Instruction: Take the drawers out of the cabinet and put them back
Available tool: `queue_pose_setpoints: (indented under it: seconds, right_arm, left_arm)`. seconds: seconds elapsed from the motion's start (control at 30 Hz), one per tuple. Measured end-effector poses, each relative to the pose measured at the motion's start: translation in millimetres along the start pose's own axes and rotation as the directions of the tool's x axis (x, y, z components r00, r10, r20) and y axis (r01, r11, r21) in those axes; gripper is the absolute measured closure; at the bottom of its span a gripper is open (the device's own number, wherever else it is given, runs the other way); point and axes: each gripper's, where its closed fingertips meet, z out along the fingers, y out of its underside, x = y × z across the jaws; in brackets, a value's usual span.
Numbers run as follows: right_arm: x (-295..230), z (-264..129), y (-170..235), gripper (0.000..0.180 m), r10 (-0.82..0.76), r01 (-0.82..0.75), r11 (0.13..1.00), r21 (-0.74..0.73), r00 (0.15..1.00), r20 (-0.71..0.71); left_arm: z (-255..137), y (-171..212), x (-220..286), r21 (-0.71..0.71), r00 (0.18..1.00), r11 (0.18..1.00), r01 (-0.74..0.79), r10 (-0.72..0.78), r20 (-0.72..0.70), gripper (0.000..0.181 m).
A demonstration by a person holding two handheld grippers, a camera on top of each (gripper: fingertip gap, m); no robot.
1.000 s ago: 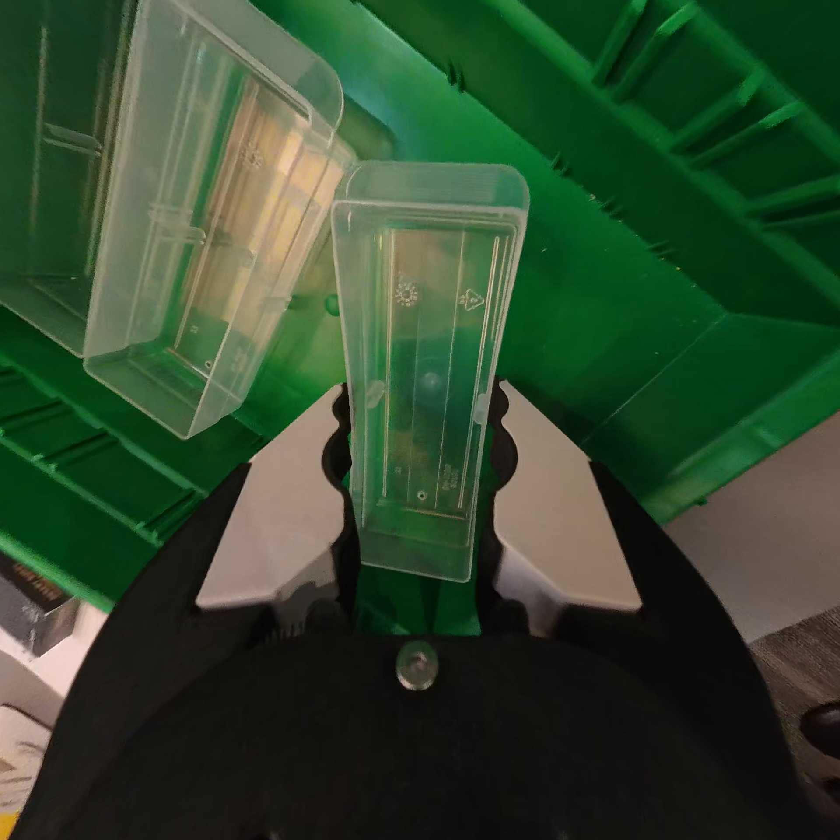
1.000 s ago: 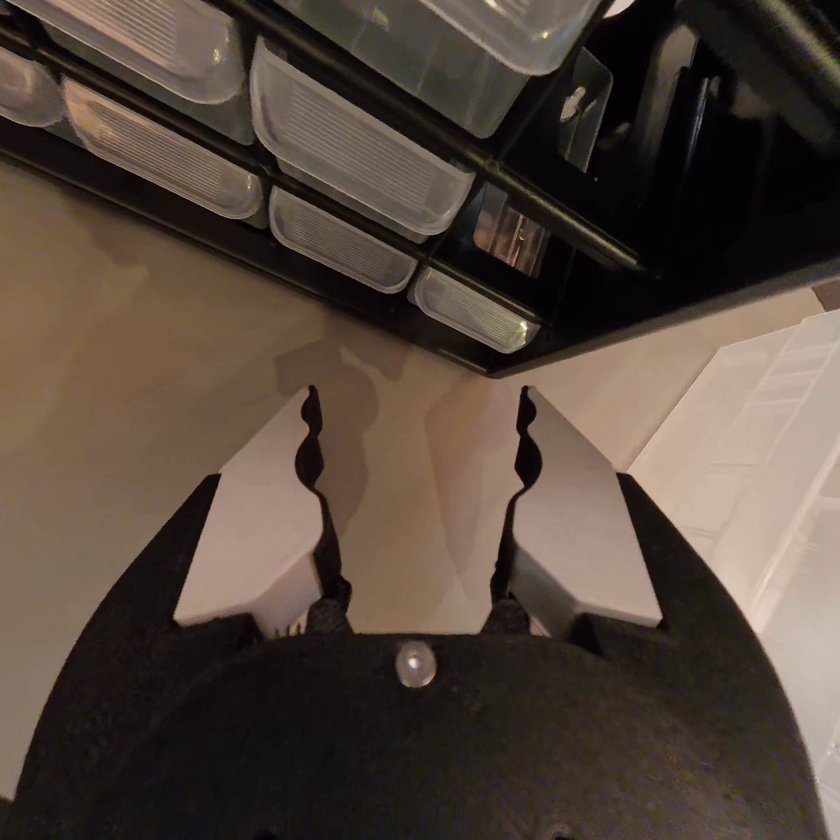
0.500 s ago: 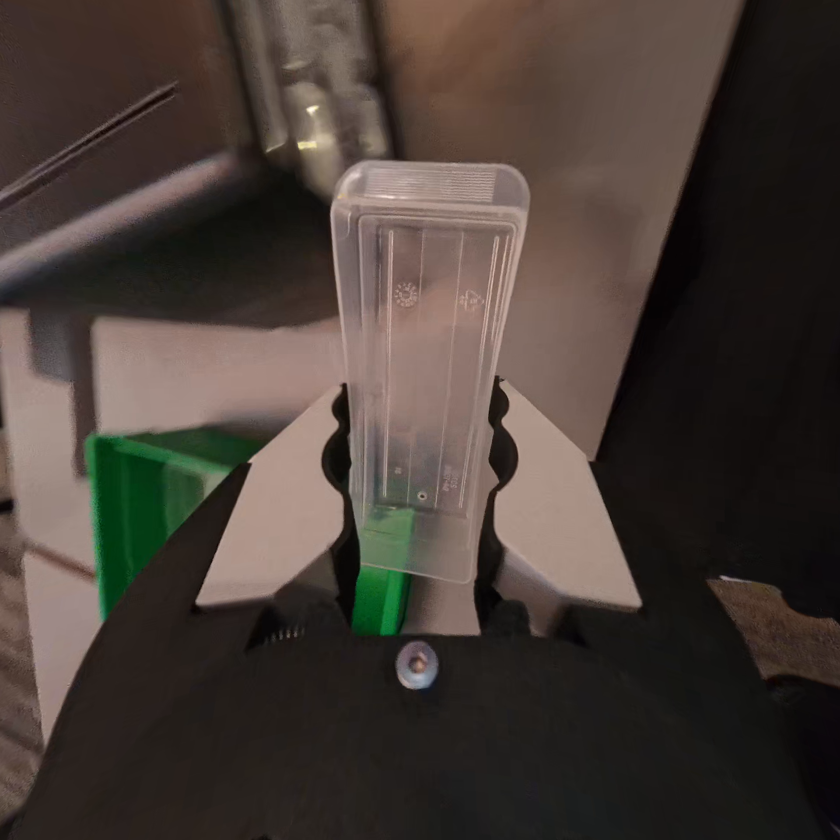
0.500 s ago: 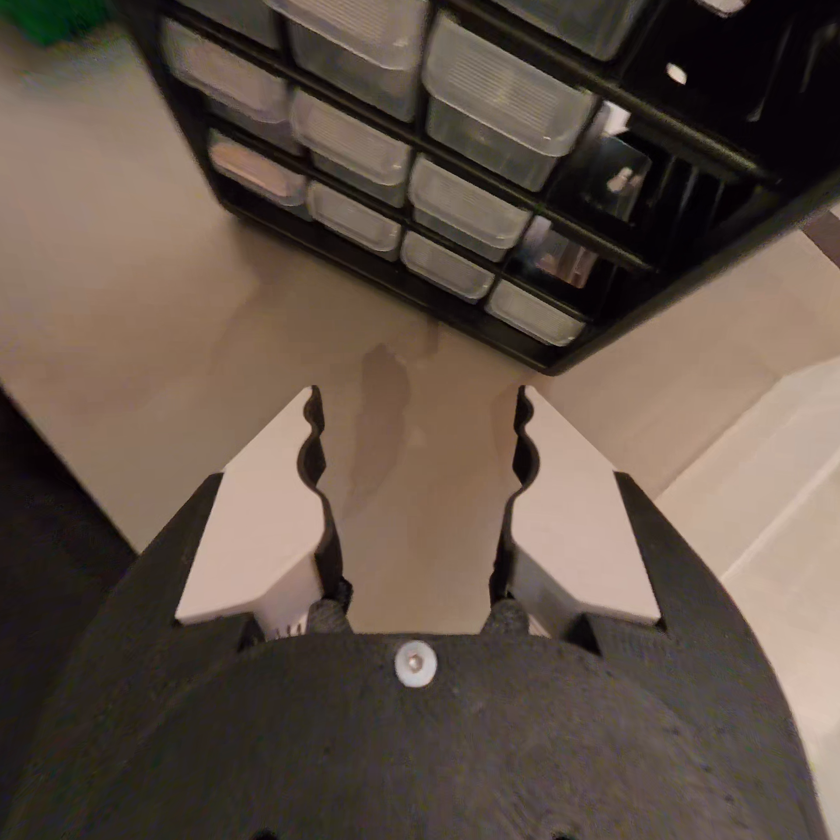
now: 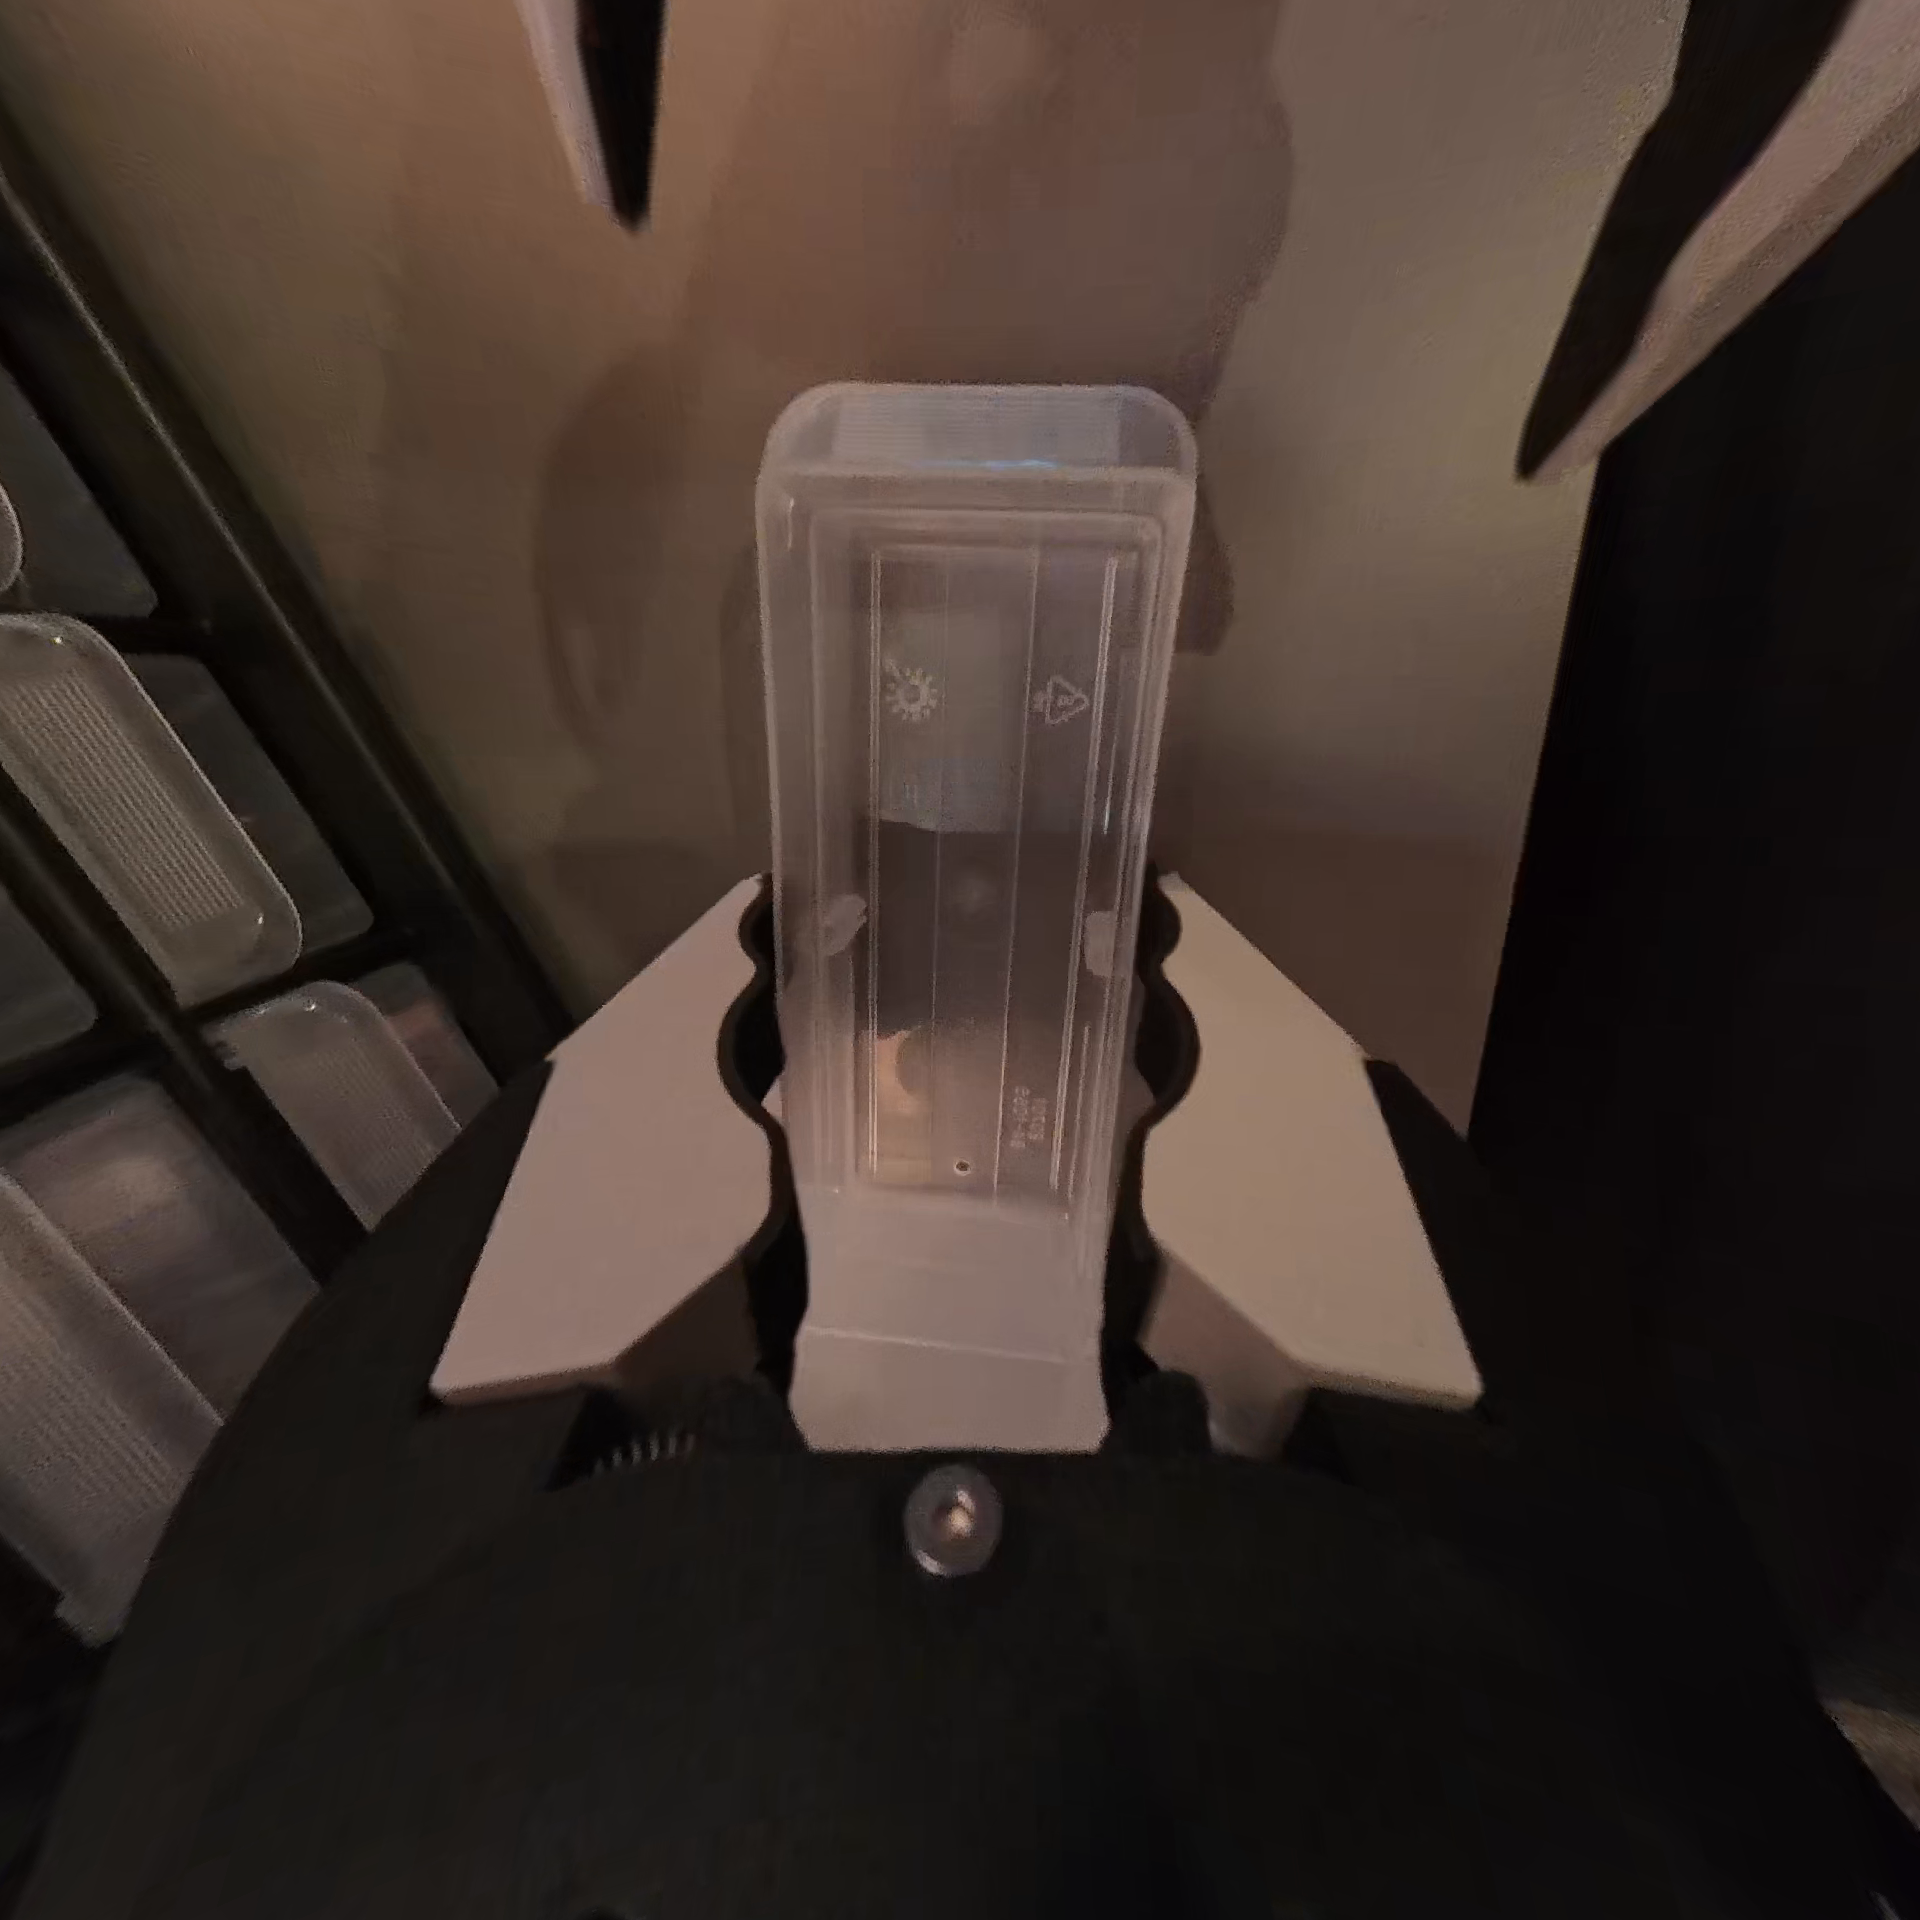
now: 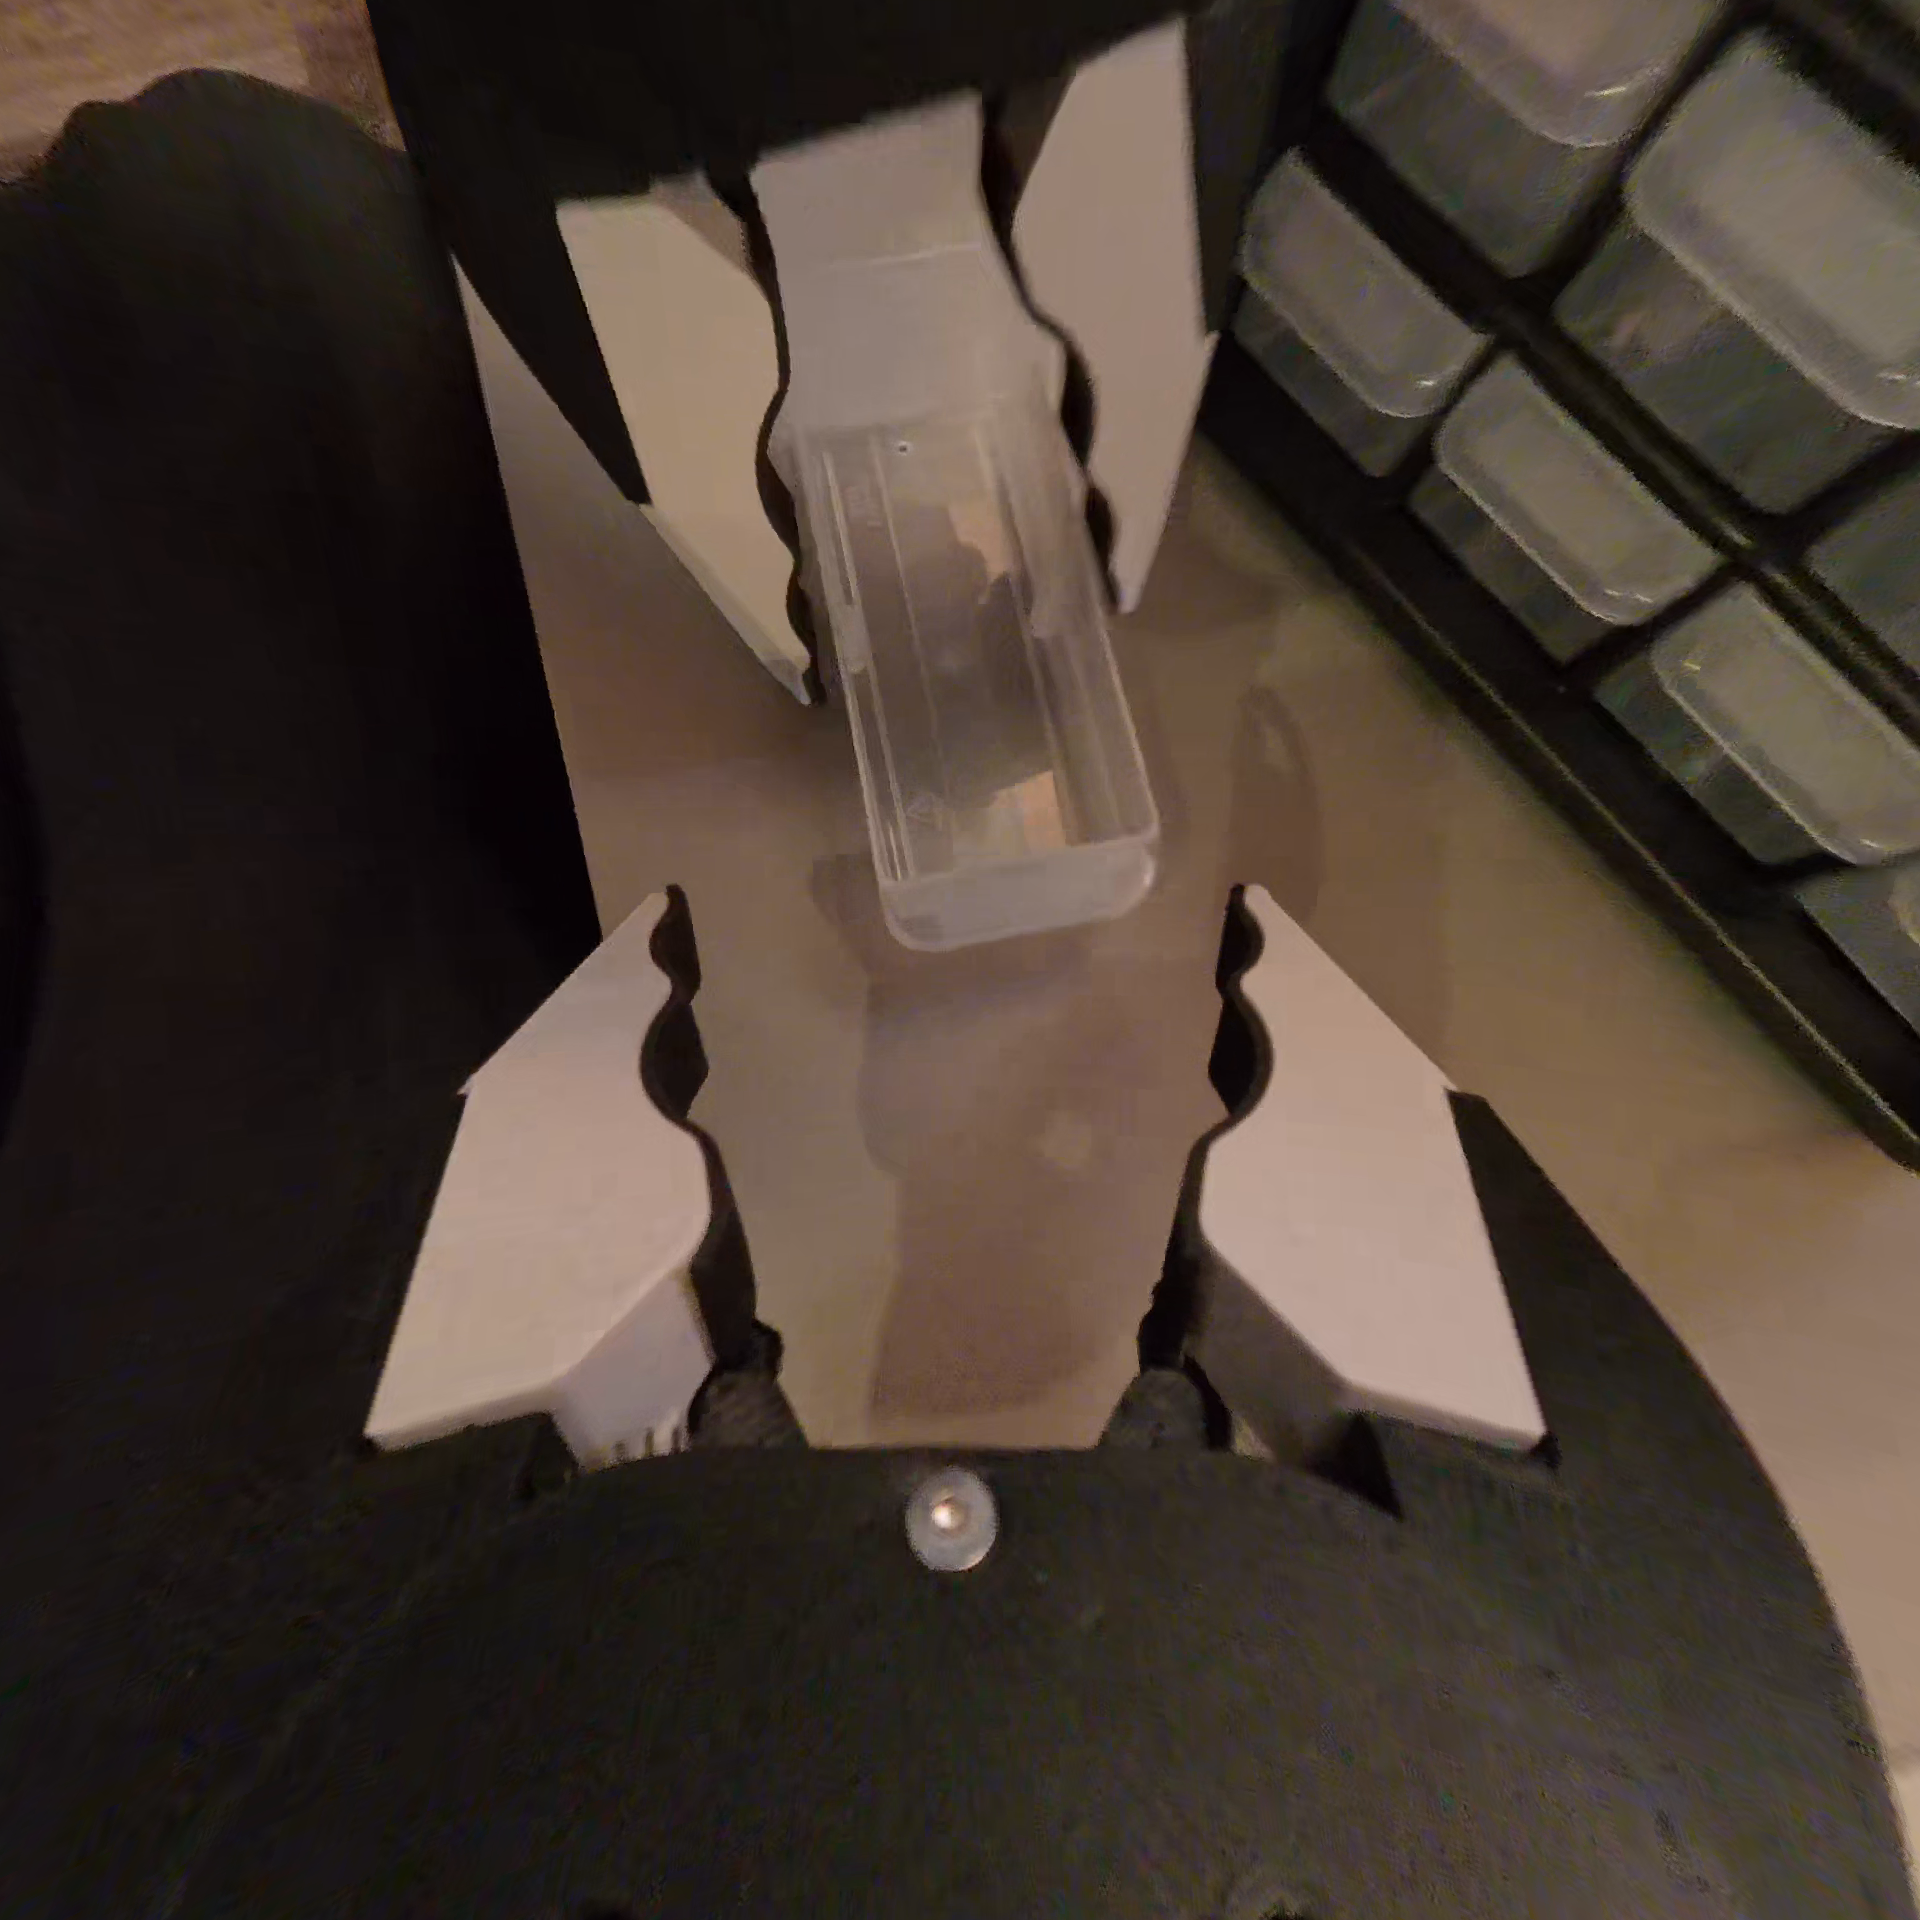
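My left gripper (image 5: 961, 914) is shut on a small clear plastic drawer (image 5: 971, 790) and holds it above the beige table. The drawer also shows in the right wrist view (image 6: 977, 675), held by the left gripper (image 6: 961, 644) opposite me, its free end pointing toward my right gripper. My right gripper (image 6: 951, 925) is open and empty, just short of the drawer's free end. The black cabinet (image 6: 1621, 582) with several clear drawers stands at the right of that view, and at the left of the left wrist view (image 5: 239, 935).
The right gripper's fingers (image 5: 1714, 229) show at the top of the left wrist view. A dark mass (image 6: 239, 727) lies beyond the table edge on the left of the right wrist view. The beige table (image 6: 1403, 987) lies between the grippers and the cabinet.
My left gripper has swung away from the green bin with the drawer and now faces the table beside the cabinet. My right gripper has turned from the cabinet to face the held drawer.
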Motion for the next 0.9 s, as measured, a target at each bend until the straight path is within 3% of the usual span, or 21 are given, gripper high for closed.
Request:
queue_pose_setpoints:
  seconds: [0.07, 0.23, 0.43, 0.47, 0.57, 0.73, 0.9]
  right_arm:
    - [-0.6, 12.9, -1.3, 0.075, -0.034, 0.035, 0.999, -0.009, 0.999, 0.010]
    - [5.7, 35.2, -7.0, 0.073, -0.065, 0.065, 0.998, -0.007, 0.997, 0.047]
    - [-2.3, 56.6, -9.8, 0.096, -0.074, 0.080, 0.996, -0.045, 0.989, 0.129]
    - [-1.3, 58.3, -10.6, 0.109, -0.072, 0.079, 0.996, -0.052, 0.990, 0.121]
    - [-0.3, 58.1, -9.0, 0.112, -0.068, 0.079, 0.992, -0.102, 0.992, 0.110]
    - [1.6, 49.9, -6.2, 0.115, -0.047, 0.058, 0.989, -0.134, 0.995, 0.084]
    - [9.2, 19.6, -12.7, 0.115, 0.002, 0.000, 0.996, -0.087, 1.000, 0.026]
  left_arm:
    - [-6.8, 2.6, -1.3, 0.005, 1.000, 1.000, -0.016, 0.016, 0.023, 0.104]
    - [-63.8, -0.3, -5.7, 0.118, 0.998, 0.993, -0.015, 0.007, 0.070, 0.104]
    - [-166.3, -24.5, -49.6, 0.299, 0.962, 0.953, -0.047, -0.037, 0.271, 0.118]
    - [-180.7, -27.3, -62.1, 0.310, 0.947, 0.949, -0.059, -0.045, 0.318, 0.119]
    - [-215.3, -34.4, -104.1, 0.338, 0.899, 0.939, -0.062, -0.094, 0.428, 0.123]
    - [-229.1, -44.4, -178.4, 0.369, 0.854, 0.929, -0.007, -0.187, 0.486, 0.130]
    - [-200.1, -40.7, -216.7, 0.361, 0.875, 0.926, 0.109, -0.262, 0.407, 0.126]
